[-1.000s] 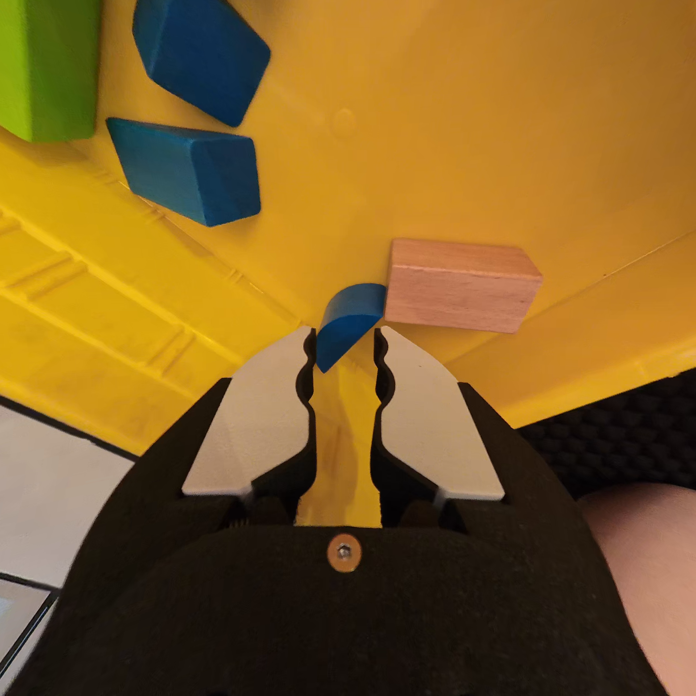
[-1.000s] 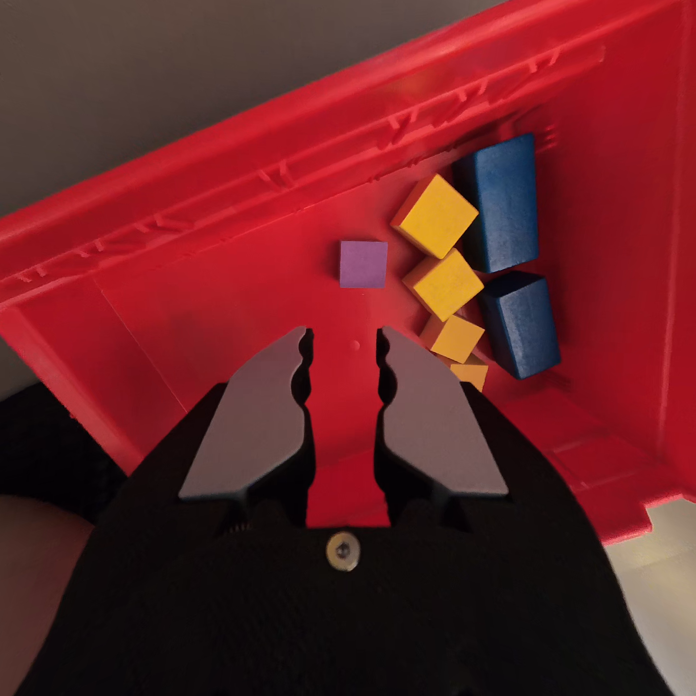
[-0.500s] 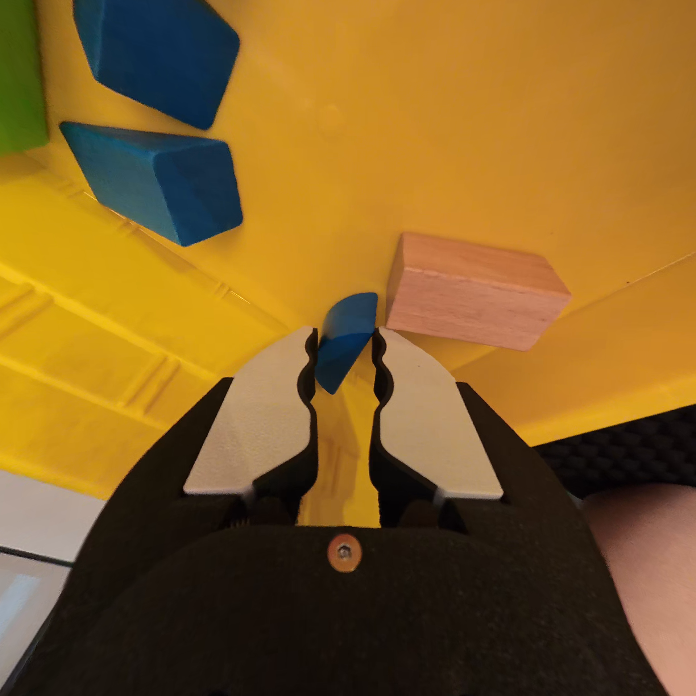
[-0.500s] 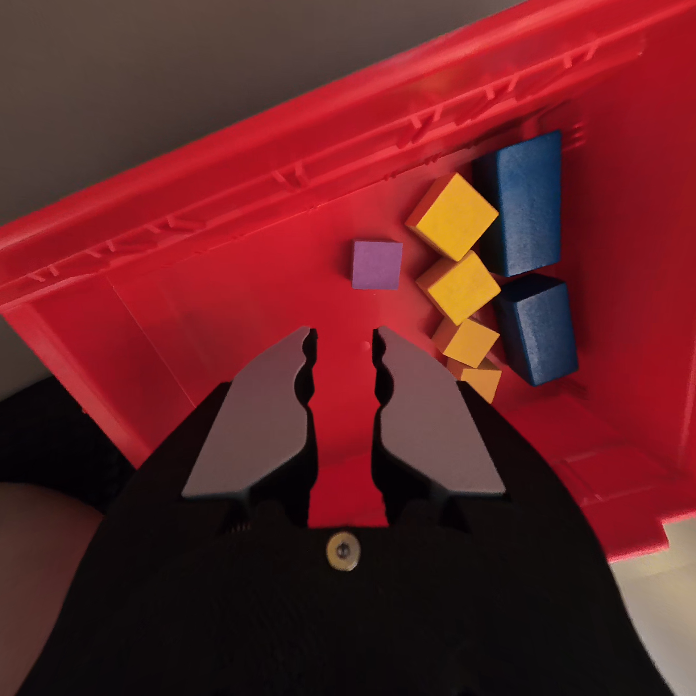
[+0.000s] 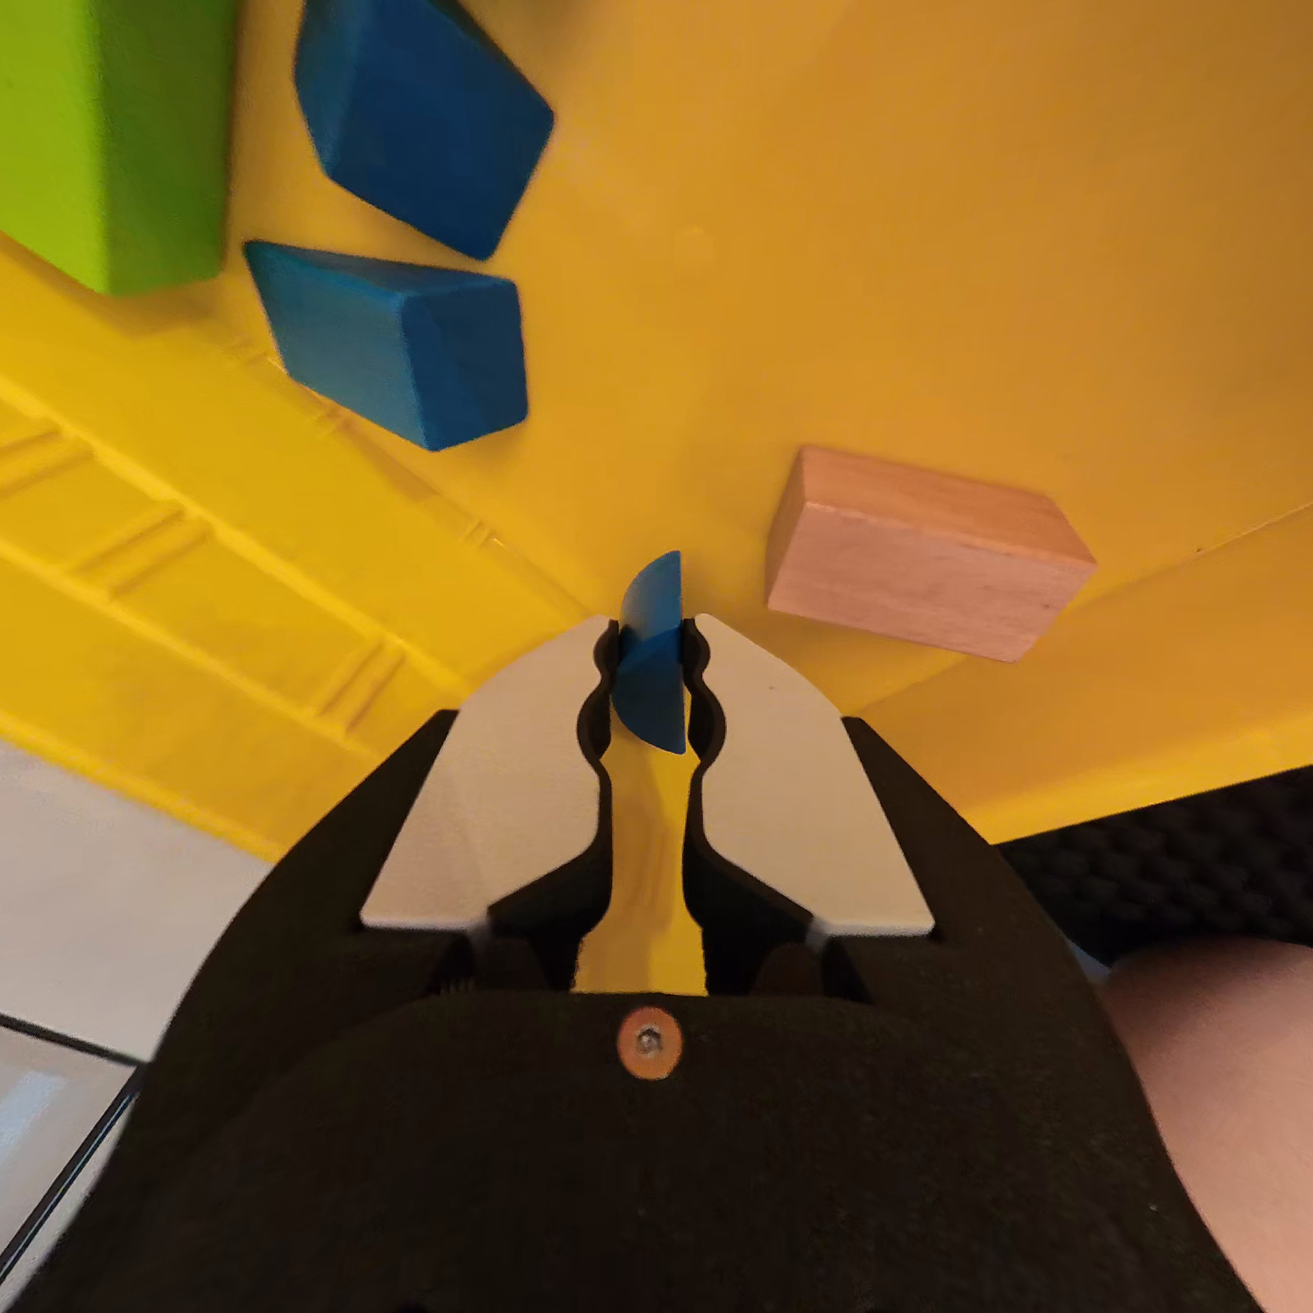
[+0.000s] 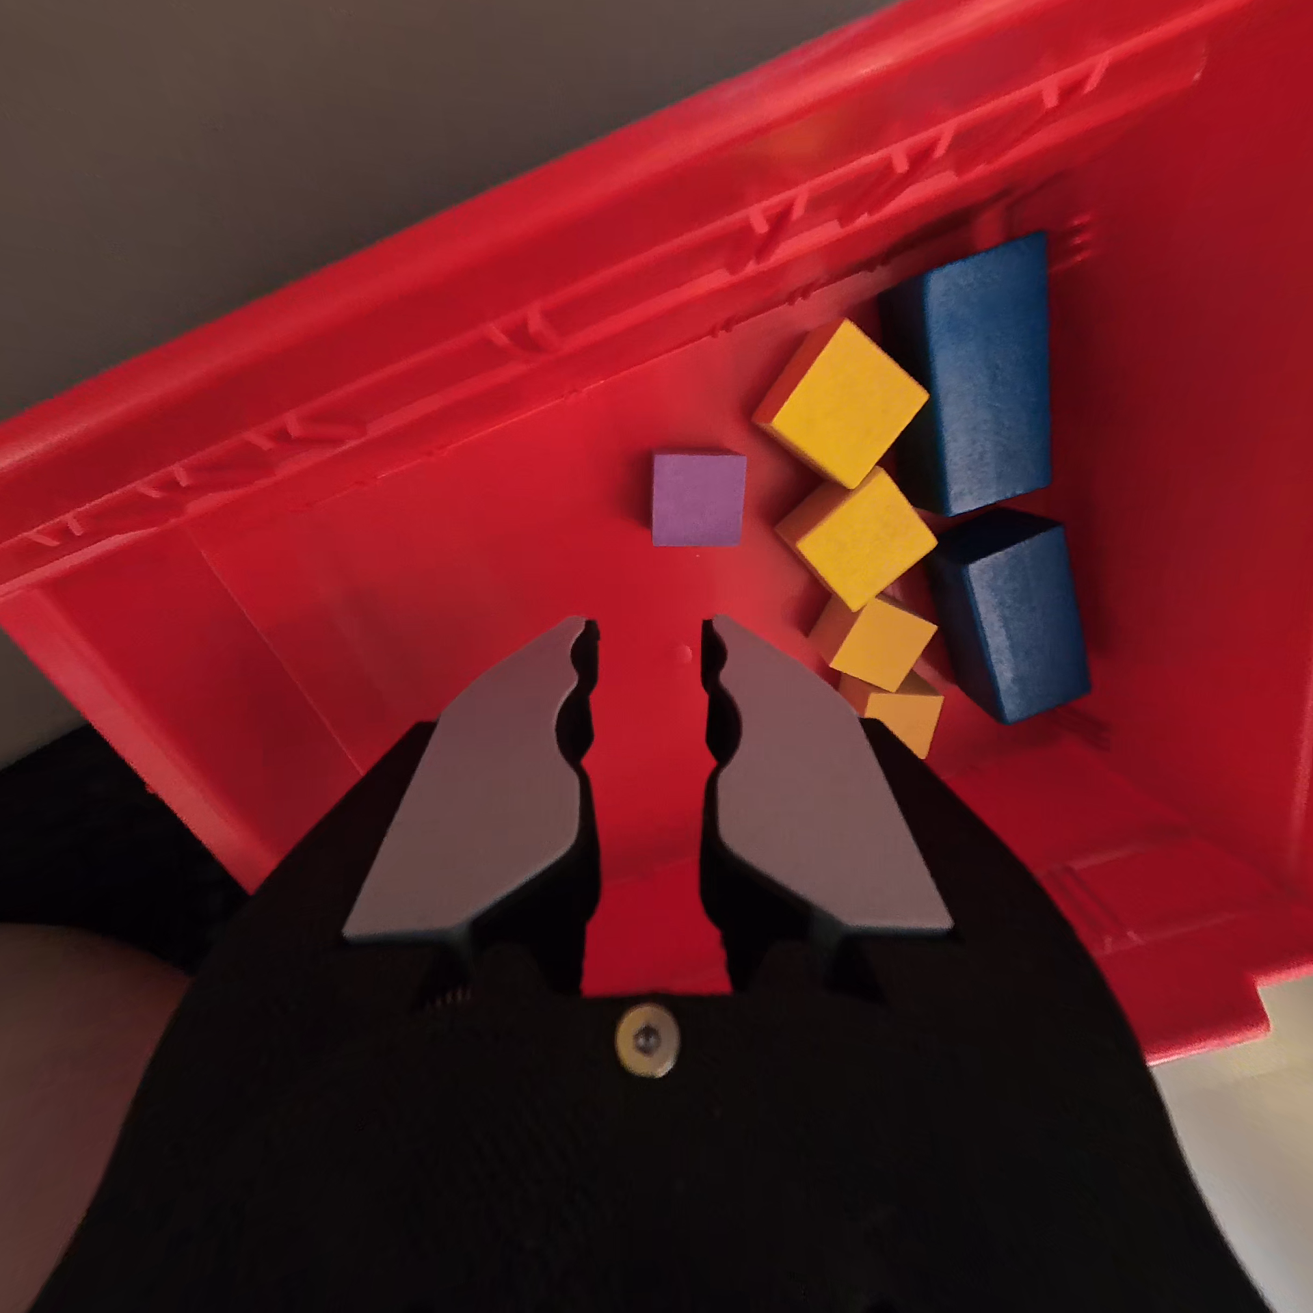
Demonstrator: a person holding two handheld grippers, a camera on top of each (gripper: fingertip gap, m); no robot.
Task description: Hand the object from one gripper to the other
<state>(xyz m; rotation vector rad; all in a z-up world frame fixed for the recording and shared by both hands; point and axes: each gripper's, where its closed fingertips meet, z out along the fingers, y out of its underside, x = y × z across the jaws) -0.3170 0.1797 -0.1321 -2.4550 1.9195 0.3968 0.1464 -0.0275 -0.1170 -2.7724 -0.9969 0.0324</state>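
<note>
Pick-up step judged in hand. Small blue half-round block [image 5: 650, 675] is pinched between the narrowed jaws of the left gripper [image 5: 650, 632], over the floor of the yellow bin [image 5: 924, 249], near a plain wooden block [image 5: 924, 554]. Right gripper [image 6: 646, 629] is held part-open and empty above the red bin [image 6: 426, 568]. Next called for: block lifted clear, 2 grippers brought together.

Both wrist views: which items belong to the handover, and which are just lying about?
In the job:
- blue half-round block, gripped by left gripper
- right gripper, open and empty

Lying about:
- yellow bin: green block, natural wood block
- red bin: purple cube
</note>
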